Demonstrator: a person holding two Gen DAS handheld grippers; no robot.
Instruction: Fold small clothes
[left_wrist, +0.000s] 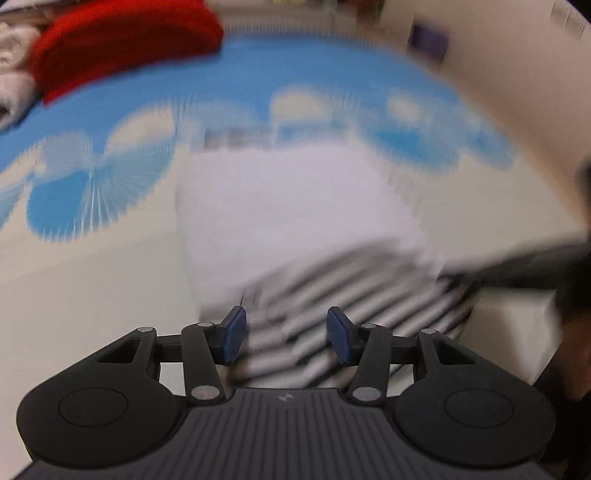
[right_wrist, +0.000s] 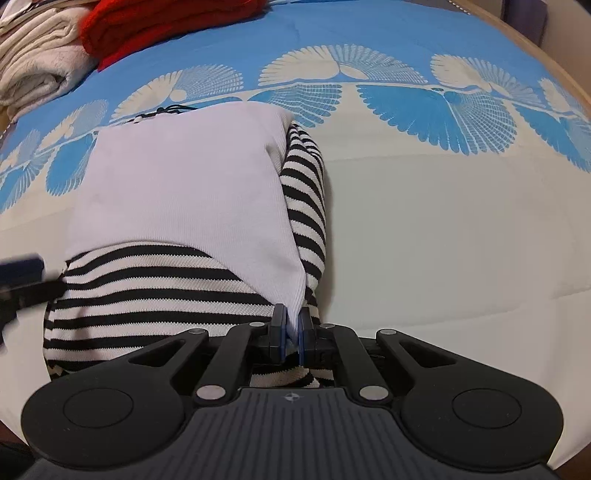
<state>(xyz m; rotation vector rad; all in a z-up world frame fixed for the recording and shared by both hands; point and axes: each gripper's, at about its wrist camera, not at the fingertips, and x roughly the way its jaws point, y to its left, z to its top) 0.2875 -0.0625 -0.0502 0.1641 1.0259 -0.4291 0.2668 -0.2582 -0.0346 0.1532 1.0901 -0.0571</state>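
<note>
Striped garment (right_wrist: 155, 295), black-and-white, lies on the bed (right_wrist: 443, 229), which is covered by a cream and blue fan-print bedspread. A plain white panel (right_wrist: 177, 184) of cloth is folded over the top of the striped garment and covers most of its far half; striped fabric shows below it and along its right edge.

Right claw (right_wrist: 291, 334) is clamped on the lower right corner of the white panel, pads pressed together with the white edge pinched between them, right at the near right side of the striped garment.

Left claw (left_wrist: 286, 334) has its blue pads apart, nothing gripped. It hangs over the near striped end of the garment (left_wrist: 332, 314). Left wrist view is heavily motion-blurred, so contact with the cloth cannot be told. In the right wrist view the left claw (right_wrist: 22, 273) shows as a dark blurred shape at the left edge of the striped garment.

A red folded item (right_wrist: 166, 22) and a stack of cream towels (right_wrist: 37, 59) sit well beyond the striped garment, to its far left. Both also appear in the left wrist view, red (left_wrist: 125, 48) and cream (left_wrist: 14, 66), blurred.
</note>
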